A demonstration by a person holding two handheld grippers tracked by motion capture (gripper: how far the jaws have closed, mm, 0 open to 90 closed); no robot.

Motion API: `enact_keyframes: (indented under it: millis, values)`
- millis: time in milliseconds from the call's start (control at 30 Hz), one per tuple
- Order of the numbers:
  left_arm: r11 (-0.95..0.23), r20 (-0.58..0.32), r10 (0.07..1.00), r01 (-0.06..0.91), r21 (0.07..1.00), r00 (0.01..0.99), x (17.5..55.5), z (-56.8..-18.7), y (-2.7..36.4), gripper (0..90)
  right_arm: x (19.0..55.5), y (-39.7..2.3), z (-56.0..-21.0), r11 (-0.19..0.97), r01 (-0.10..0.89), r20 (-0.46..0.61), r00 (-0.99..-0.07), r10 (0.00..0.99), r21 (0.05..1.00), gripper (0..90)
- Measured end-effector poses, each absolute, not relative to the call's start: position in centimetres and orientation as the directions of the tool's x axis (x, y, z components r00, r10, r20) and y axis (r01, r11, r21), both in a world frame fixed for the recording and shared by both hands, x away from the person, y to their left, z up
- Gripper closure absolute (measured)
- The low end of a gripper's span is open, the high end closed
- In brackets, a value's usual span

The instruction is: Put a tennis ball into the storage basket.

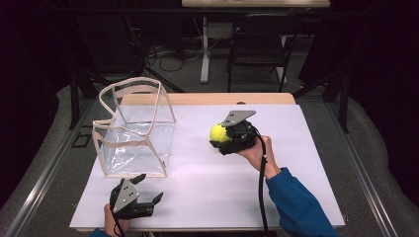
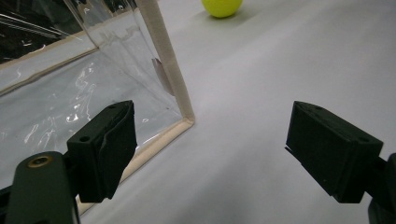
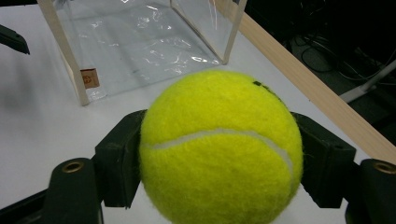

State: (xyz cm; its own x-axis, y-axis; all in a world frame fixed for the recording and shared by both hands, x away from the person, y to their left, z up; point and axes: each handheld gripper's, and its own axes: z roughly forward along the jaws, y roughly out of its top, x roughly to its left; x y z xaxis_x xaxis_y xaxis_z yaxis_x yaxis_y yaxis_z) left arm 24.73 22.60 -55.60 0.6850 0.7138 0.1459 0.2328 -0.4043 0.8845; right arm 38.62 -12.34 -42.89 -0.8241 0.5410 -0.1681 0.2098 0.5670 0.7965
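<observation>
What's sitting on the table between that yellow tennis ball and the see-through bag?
Nothing: in the high view, bare white tabletop separates the tennis ball, held in the right gripper, from the clear bag.

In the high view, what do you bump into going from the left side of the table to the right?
Clear bag → tennis ball → right gripper shut on the ball → blue sleeve. The open left gripper sits below the bag, so it has no sure place.

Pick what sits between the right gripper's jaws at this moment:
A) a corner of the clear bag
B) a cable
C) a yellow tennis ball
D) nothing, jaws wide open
C: the right gripper has both jaws pressed against the sides of the tennis ball, apart from the clear bag.
</observation>
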Motion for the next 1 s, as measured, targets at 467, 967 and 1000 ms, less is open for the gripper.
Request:
enact_keyframes:
  millis: [467,967,1000]
  values:
    - [-0.404,0.146,0.714,0.232,0.885,0.685,24.7,-55.6,22.6,16.1,39.4,-11.8,-42.3,0.571,0.206,-0.171,-0.827,0.536,0.794,26.0]
    - [-0.403,0.144,0.713,0.232,0.886,0.687,24.8,-55.6,22.6,16.1,40.4,-11.1,-41.7,0.58,0.207,-0.171,-0.831,0.529,0.788,26.1]
    - [-0.403,0.144,0.713,0.232,0.885,0.686,24.8,-55.6,22.6,16.1,40.4,-11.0,-41.7,0.582,0.207,-0.172,-0.831,0.529,0.787,26.1]
